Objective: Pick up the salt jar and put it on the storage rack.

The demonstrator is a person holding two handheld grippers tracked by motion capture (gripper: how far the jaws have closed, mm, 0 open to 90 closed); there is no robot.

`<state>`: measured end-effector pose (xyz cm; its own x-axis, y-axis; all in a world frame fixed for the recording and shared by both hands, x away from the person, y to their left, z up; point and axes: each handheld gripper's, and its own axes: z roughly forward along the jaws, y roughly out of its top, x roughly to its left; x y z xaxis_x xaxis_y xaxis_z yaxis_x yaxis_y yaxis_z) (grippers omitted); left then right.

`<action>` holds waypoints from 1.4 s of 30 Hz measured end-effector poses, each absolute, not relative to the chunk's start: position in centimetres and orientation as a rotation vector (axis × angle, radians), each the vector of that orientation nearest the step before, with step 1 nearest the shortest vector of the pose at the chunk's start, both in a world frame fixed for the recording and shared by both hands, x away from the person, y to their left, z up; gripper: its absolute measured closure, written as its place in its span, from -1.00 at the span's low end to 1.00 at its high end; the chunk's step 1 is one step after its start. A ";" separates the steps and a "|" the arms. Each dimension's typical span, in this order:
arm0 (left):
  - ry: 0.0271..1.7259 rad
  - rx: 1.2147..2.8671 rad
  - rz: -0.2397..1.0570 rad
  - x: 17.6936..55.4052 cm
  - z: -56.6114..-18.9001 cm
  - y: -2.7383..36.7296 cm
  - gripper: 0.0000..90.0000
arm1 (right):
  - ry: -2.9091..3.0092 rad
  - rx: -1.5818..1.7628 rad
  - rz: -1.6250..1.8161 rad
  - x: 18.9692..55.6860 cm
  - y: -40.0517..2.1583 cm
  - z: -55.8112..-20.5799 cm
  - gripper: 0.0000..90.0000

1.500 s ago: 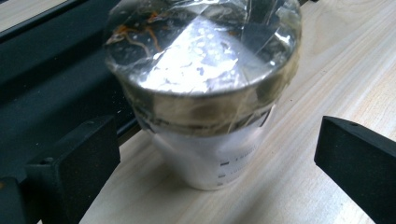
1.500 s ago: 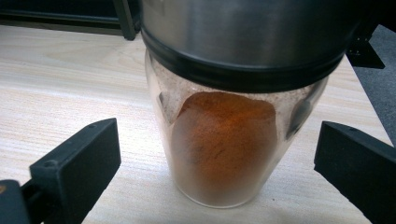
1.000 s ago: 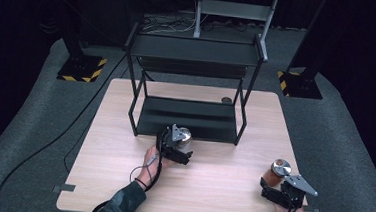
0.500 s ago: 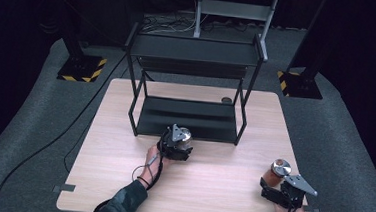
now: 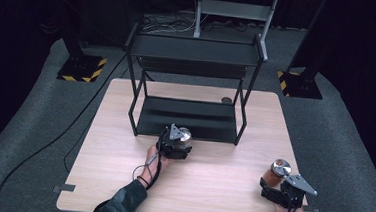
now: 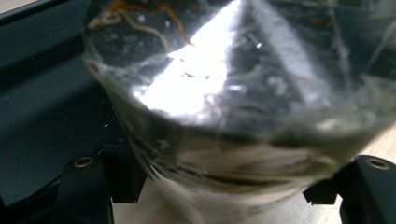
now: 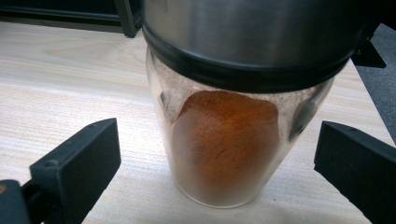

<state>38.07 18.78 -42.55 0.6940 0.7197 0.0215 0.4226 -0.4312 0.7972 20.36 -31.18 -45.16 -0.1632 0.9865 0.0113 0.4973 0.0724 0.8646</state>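
A clear jar (image 5: 184, 136) with a shiny lid stands upright on the table (image 5: 221, 178) just before the black rack (image 5: 190, 116), while a steel-lidded glass jar of orange-brown powder (image 5: 276, 171) stands near the right front corner.

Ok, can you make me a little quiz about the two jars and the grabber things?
1. True or false: the left gripper is shut on the clear jar.
2. What colour is the powder in the spice jar?
3. Where does the black shelf rack stand: A) on the floor, B) on the table?

Key: 1 true. 2 orange-brown. 3 B.
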 end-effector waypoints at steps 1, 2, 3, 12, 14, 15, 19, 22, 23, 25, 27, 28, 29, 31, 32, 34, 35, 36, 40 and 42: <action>0.872 2.084 0.460 38.1 -42.5 18.8 -0.32 | 1.733 1.480 1.009 20.4 -31.2 -45.2 -1.00; 0.871 2.085 0.458 38.1 -42.5 18.8 -0.32 | 1.733 1.479 1.009 20.4 -31.2 -45.2 -1.00; 0.871 2.086 0.456 38.2 -42.5 18.8 -0.32 | 1.733 1.479 1.010 20.3 -31.2 -45.2 -1.00; 0.866 2.101 0.422 38.7 -41.8 19.5 -0.32 | 1.733 1.478 1.009 20.3 -31.2 -45.2 -1.00; 0.865 2.104 0.423 38.7 -41.5 19.8 -0.32 | 1.734 1.477 1.008 20.3 -31.2 -45.2 -1.00; 0.861 2.108 0.426 38.7 -41.3 19.9 -0.32 | 1.734 1.477 1.008 20.3 -31.2 -45.2 -1.00; 0.854 2.132 0.425 38.8 -40.2 20.5 -0.32 | 1.732 1.476 1.010 20.3 -31.2 -45.2 -1.00; 0.854 2.134 0.425 38.8 -39.8 20.8 -0.32 | 1.733 1.478 1.010 20.3 -31.2 -45.2 -1.00; 0.850 2.138 0.423 38.9 -39.6 21.0 -0.32 | 1.733 1.477 1.010 20.3 -31.2 -45.2 -1.00; 0.852 2.136 0.419 38.9 -39.1 21.4 -0.32 | 1.734 1.477 1.009 20.3 -31.2 -45.2 -1.00; 0.847 2.137 0.412 39.0 -38.4 22.0 -0.32 | 1.733 1.478 1.010 20.3 -31.2 -45.2 -1.00; 0.847 2.137 0.412 39.0 -38.4 22.0 -0.32 | 1.733 1.478 1.010 20.3 -31.2 -45.2 -1.00; 0.843 2.141 0.414 39.0 -38.1 22.2 -0.32 | 1.733 1.477 1.009 20.3 -31.2 -45.2 -1.00; 0.853 2.142 0.413 38.9 -37.6 22.4 -0.32 | 1.733 1.477 1.008 20.3 -31.1 -45.2 -1.00; 0.845 2.152 0.418 39.0 -37.4 22.6 -0.32 | 1.733 1.477 1.008 20.3 -31.1 -45.2 -1.00; 0.847 2.157 0.423 38.9 -36.9 22.9 -0.32 | 1.732 1.477 1.008 20.3 -31.1 -45.2 -1.00; 0.849 2.158 0.421 39.0 -36.7 23.1 -0.32 | 1.732 1.477 1.007 20.3 -31.1 -45.2 -1.00; 0.853 2.157 0.420 39.0 -36.3 23.6 -0.32 | 1.733 1.478 1.008 20.3 -31.1 -45.2 -1.00; 0.858 2.156 0.420 39.1 -35.7 24.3 -0.32 | 1.733 1.479 1.008 20.3 -31.2 -45.2 -1.00; 0.863 2.159 0.424 39.1 -35.4 24.6 -0.32 | 1.733 1.478 1.009 20.3 -31.2 -45.2 -1.00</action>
<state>39.10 24.59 -35.36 0.7168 0.6969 0.0246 0.4450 -0.4842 0.7533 20.34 -31.16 -45.18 -0.1634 0.9865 0.0101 0.4959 0.0732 0.8653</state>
